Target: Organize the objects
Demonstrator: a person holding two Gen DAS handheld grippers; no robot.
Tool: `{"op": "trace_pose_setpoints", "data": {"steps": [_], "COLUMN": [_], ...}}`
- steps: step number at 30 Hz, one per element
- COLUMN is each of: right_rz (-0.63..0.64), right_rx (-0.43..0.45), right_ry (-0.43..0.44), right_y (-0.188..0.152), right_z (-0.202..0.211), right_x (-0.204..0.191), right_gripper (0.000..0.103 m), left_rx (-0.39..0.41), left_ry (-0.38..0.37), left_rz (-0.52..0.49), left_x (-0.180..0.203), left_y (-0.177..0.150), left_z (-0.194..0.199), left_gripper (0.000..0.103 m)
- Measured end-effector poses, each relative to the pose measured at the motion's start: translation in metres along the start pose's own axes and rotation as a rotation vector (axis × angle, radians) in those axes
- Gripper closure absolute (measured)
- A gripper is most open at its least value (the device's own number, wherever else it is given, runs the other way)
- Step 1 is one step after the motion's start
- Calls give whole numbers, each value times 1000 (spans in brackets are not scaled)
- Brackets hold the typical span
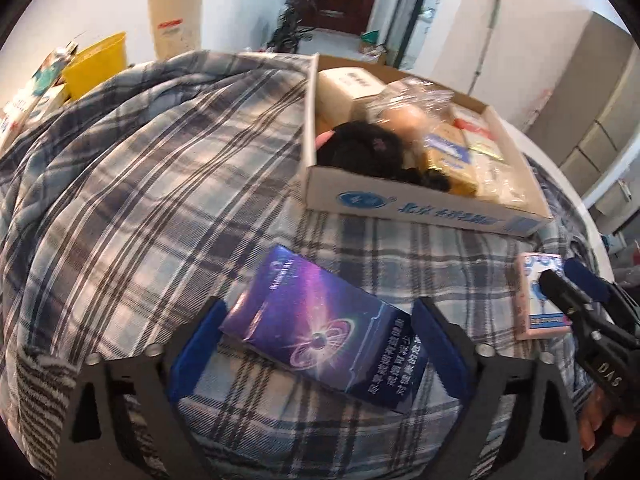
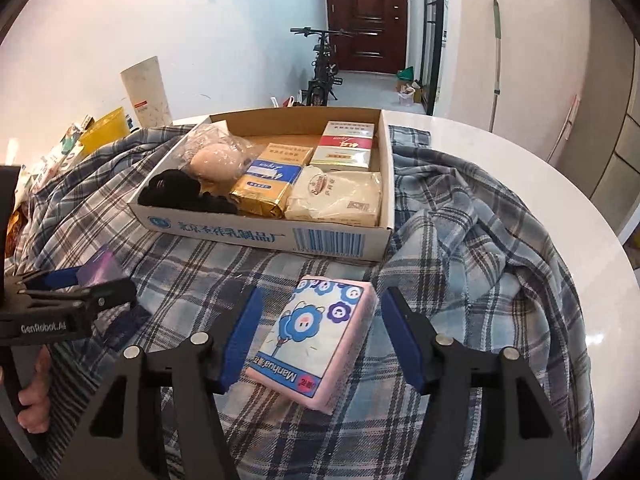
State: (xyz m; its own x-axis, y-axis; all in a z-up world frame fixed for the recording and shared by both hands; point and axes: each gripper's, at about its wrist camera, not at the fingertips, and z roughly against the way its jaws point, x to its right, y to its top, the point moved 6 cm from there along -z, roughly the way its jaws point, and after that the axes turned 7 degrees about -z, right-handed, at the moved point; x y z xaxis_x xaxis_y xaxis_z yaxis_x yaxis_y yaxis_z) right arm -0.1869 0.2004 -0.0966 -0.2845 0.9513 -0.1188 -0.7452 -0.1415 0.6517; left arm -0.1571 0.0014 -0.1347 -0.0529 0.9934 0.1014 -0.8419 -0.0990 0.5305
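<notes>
One cardboard box (image 2: 280, 236) is sitting on one plaid cloth (image 2: 460, 240). Inside it are lying three printed cartons (image 2: 345, 146), one white soft pack (image 2: 340, 196), one black fuzzy item (image 2: 172, 192), and one pale round thing in clear wrap (image 2: 216, 164). Near the cloth's front edge are lying two more items: one pink tissue pack (image 2: 316, 340) and one purple box (image 1: 320, 320).

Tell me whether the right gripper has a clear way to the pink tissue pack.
Probably yes. The right gripper already straddles the pink tissue pack on the plaid cloth, jaws open with gaps either side, nothing between.
</notes>
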Motion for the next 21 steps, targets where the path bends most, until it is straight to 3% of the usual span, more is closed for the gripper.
{"op": "trace_pose_setpoints", "data": {"steps": [5,7,11,14,17,21], "right_rz": [21,21,11,5,7,4], "right_rx": [-10,-9,-9,-17,-14,-8], "right_ry": [18,17,11,12,14,17], "right_y": [-3,-3,-3,-4,-4,-3], "right_z": [-2,-2,-2,-3,-3,-1], "right_x": [-7,-8,-6,-5,-5,-5], "right_gripper": [42,42,42,42,42,42], "left_rx": [13,15,11,-8,-35,30], "left_ry": [-104,-89,-37,-68,-78,-170], "left_rz": [-165,-207,-181,-159,-150,-184], "left_x": [35,44,38,36,33,40], "left_y": [1,-1,-1,-1,-3,-2], "left_z": [2,2,3,0,-4,11], "left_gripper": [21,20,13,12,2,2]}}
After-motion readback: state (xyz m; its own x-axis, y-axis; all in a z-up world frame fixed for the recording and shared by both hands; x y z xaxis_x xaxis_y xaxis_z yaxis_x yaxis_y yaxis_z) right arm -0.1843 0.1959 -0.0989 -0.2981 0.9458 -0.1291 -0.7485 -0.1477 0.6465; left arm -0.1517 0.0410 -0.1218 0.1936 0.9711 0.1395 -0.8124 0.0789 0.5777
